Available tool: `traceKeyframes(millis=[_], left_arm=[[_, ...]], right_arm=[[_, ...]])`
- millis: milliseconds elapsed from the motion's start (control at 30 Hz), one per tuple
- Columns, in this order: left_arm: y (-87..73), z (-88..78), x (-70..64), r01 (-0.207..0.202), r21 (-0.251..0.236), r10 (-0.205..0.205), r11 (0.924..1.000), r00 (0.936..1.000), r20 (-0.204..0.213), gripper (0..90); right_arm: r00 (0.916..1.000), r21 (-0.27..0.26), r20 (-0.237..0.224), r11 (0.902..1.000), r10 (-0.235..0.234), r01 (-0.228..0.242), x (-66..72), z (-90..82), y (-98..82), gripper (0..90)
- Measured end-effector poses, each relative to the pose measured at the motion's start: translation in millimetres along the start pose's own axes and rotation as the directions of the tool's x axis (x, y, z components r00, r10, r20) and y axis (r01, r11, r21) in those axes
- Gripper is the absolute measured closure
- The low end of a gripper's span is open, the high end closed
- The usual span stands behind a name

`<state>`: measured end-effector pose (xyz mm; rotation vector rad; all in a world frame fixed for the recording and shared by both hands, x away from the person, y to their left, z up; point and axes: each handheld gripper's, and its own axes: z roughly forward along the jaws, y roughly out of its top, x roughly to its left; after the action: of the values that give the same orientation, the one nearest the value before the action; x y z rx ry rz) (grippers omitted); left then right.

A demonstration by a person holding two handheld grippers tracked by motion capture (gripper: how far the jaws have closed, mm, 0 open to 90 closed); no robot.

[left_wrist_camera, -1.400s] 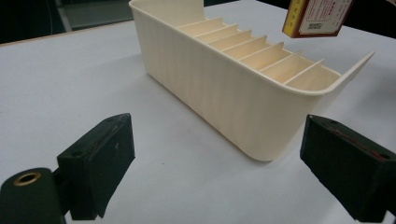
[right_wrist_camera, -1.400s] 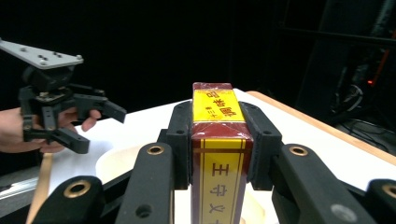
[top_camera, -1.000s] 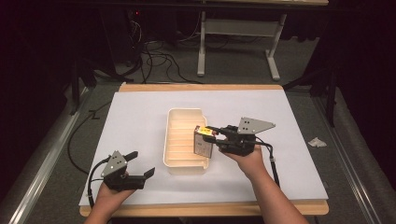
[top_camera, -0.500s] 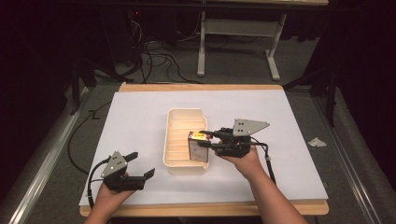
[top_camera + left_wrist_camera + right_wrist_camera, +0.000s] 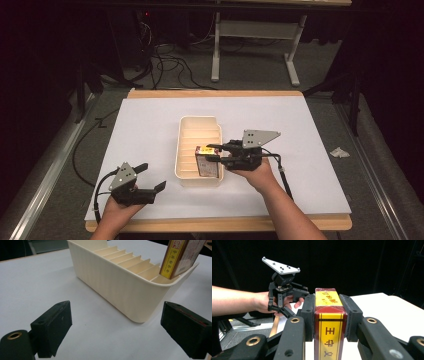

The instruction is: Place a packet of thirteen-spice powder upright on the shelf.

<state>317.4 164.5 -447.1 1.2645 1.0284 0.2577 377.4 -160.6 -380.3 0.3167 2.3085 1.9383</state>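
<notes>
Cream plastic rack point(image 5: 199, 131) sits mid-counter point(image 5: 310, 130); from above, the right claw point(image 5: 212, 152) clamps a red-and-yellow box point(image 5: 205, 163) upright over its near slot. Left claw point(image 5: 150, 178) rests wide and empty. Its own view shows the box point(image 5: 180, 257) entering the end compartment. Right view: box point(image 5: 329, 322) pinched squarely. Best lowered straight, kept vertical between dividers.

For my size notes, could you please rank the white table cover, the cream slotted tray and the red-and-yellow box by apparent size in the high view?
1. White table cover, largest.
2. Cream slotted plastic tray.
3. Red-and-yellow box, smallest, partly hidden by the right gripper.
</notes>
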Motion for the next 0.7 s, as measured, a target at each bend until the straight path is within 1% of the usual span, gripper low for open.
traceKeyframes(millis=[67,167,400,467,567,700], left_arm=[[-0.2,-0.3,-0.2,0.000,0.001,0.000,1.0000,1.0000,0.000,10.7],[-0.1,-0.4,-0.1,0.000,0.001,0.000,1.0000,1.0000,0.000,10.7],[-0.9,0.0,0.7,-0.006,0.007,0.006,1.0000,1.0000,0.000,10.7],[-1.1,0.4,0.7,-0.003,0.009,0.003,1.0000,1.0000,0.000,10.7],[-1.4,0.8,0.3,-0.001,0.009,0.001,1.0000,1.0000,0.000,10.7],[-1.5,0.9,0.3,-0.002,0.010,0.002,1.0000,1.0000,-0.001,10.7]], right_arm=[[1.0000,0.010,-0.004,0.9999,0.000,0.000,0.9,4.0,-1.2,68.4],[1.0000,0.011,-0.007,0.9999,0.000,0.000,1.6,6.3,-1.9,68.4],[1.0000,0.006,-0.002,1.0000,-0.004,0.004,3.7,11.6,-3.4,68.4],[1.0000,0.005,0.006,1.0000,0.002,-0.002,4.5,12.8,-4.3,68.4],[1.0000,0.002,0.006,1.0000,-0.001,0.001,4.9,13.8,-5.1,68.4],[0.9999,0.011,0.009,0.9999,-0.006,0.005,5.7,16.9,-7.1,68.3]])
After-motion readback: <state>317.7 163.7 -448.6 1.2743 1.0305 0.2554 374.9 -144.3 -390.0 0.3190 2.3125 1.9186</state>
